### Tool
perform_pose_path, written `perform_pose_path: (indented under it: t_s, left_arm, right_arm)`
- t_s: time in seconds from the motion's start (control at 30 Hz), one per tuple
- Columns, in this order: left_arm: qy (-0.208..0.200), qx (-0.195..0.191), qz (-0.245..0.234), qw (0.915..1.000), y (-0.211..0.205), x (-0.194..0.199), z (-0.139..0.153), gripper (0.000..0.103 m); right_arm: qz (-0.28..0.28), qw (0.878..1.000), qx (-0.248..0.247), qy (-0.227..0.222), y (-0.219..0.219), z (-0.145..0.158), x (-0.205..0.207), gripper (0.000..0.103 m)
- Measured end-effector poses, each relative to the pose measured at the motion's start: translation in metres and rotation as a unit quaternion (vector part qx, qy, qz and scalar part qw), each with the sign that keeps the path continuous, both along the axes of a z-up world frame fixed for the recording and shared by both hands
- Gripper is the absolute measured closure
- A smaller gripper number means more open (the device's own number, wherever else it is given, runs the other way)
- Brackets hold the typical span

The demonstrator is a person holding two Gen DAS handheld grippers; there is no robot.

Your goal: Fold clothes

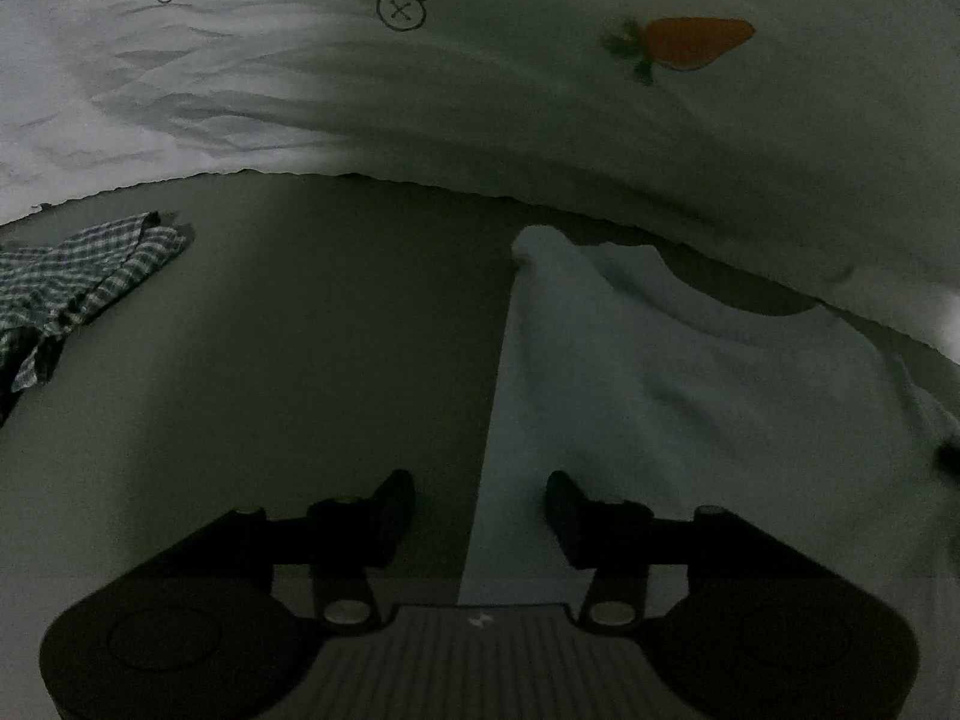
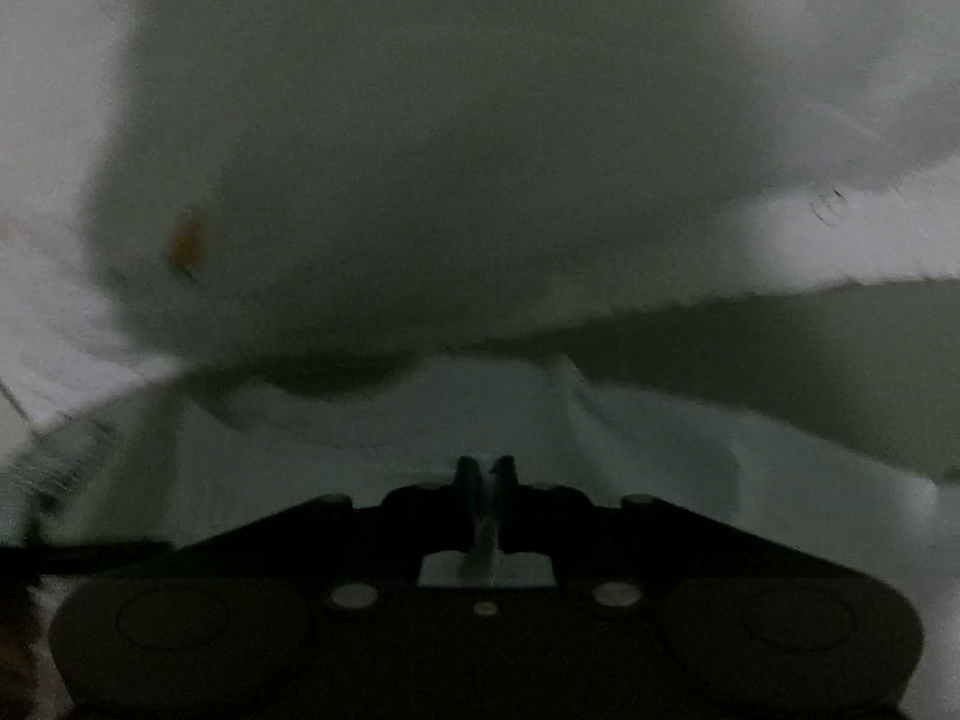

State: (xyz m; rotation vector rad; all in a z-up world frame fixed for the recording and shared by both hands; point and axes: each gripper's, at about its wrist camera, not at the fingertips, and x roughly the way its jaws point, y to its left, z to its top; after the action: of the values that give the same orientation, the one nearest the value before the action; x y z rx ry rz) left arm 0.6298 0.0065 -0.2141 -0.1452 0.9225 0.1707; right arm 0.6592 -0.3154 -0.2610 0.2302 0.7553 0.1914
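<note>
A white T-shirt [image 1: 690, 396] lies on a grey surface [image 1: 288, 372], collar away from me, its left side a straight folded edge. My left gripper [image 1: 479, 483] hovers open just above that edge, one finger over the bare surface and the other over the shirt, with nothing between them. In the blurred right wrist view the shirt [image 2: 390, 426] fills the foreground and its neckline [image 2: 336, 384] is ahead. My right gripper [image 2: 485, 465] is shut on the shirt, with a thin strip of white fabric pinched between its fingers [image 2: 467, 471].
A crumpled checked cloth [image 1: 78, 282] lies at the left on the surface. Behind the shirt rises a white sheet [image 1: 480, 102] printed with a carrot [image 1: 690, 42] and buttons. The light is dim. The carrot print [image 2: 187, 243] shows blurred in the right view.
</note>
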Motion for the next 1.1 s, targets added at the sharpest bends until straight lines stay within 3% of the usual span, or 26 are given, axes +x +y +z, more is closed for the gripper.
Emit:
perform_pose_path:
  t_s: [0.07, 0.13, 0.3, 0.47, 0.57, 0.63, 0.8, 0.87, 0.9, 1.0, 1.1]
  left_arm:
    - [0.001, -0.001, 0.003, 1.0, -0.001, -0.002, 0.002, 0.051]
    - [0.002, -0.005, 0.006, 1.0, 0.001, 0.001, 0.001, 0.05]
    - [0.02, -0.01, 0.012, 0.9997, -0.002, 0.003, 0.005, 0.048]
    - [0.041, -0.036, -0.007, 0.9985, -0.012, -0.012, 0.01, 0.041]
    - [0.039, -0.008, -0.028, 0.9988, -0.025, -0.022, 0.007, 0.036]
    - [0.037, -0.004, -0.029, 0.9989, -0.027, -0.023, 0.006, 0.033]
    - [0.032, 0.007, -0.031, 0.999, -0.031, -0.023, 0.002, 0.02]
    - [0.03, 0.011, -0.032, 0.999, -0.032, -0.024, 0.0, 0.016]
    - [0.029, 0.013, -0.033, 0.999, -0.033, -0.024, -0.001, 0.015]
    - [0.026, 0.019, -0.034, 0.9989, -0.035, -0.024, -0.003, 0.013]
    - [0.024, 0.018, -0.035, 0.9989, -0.034, -0.025, -0.005, 0.012]
  right_arm:
    - [-0.013, 0.999, 0.021, 0.036, -0.007, -0.012, 0.001, 0.094]
    - [-0.026, 0.999, 0.026, 0.039, -0.014, -0.006, -0.003, 0.086]
    - [-0.088, 0.996, -0.012, 0.0, -0.052, 0.014, -0.043, 0.064]
    - [-0.167, 0.983, -0.07, 0.007, -0.108, 0.01, -0.075, 0.057]
    - [-0.207, 0.972, -0.11, 0.018, -0.14, 0.004, -0.088, 0.056]
    - [-0.228, 0.965, -0.128, 0.023, -0.16, 0.0, -0.095, 0.05]
    - [-0.224, 0.974, -0.044, 0.019, -0.184, -0.013, -0.082, 0.046]
    - [-0.231, 0.972, -0.036, 0.011, -0.185, -0.015, -0.078, 0.053]
    - [-0.23, 0.972, -0.05, 0.014, -0.181, -0.014, -0.075, 0.07]
    - [-0.226, 0.972, -0.064, 0.022, -0.173, -0.012, -0.067, 0.09]
    - [-0.237, 0.971, -0.004, 0.025, -0.179, -0.008, -0.067, 0.093]
